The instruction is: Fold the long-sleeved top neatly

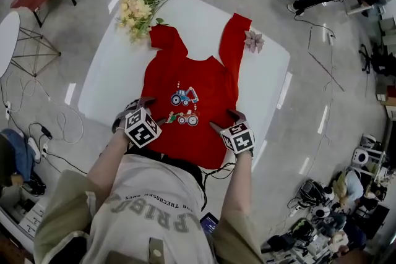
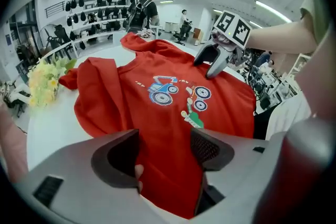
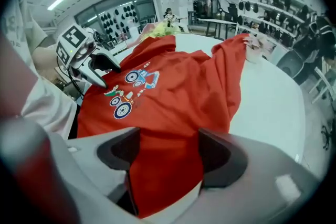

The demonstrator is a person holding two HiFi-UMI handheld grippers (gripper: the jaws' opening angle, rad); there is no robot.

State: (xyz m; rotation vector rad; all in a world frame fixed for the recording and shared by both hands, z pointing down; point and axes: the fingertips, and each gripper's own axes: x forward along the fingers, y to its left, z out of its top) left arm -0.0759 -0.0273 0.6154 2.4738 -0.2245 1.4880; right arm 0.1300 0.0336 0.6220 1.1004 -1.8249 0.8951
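Top (image 1: 185, 80) spread on white table (image 1: 111, 77), bouquet (image 1: 137, 9) beside it

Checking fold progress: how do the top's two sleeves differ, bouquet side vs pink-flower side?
The bouquet-side sleeve lies bunched and looks short; the flower-side sleeve stretches out straight. The bouquet-side sleeve ends next to the yellow bouquet; the flower-side sleeve runs on past the pink flower. Both are red and rest on the white table.

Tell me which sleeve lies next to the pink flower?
The sleeve at the head view's right: it lies stretched straight, cuff beside the pink flower. The other sleeve is bunched short by the yellow bouquet.
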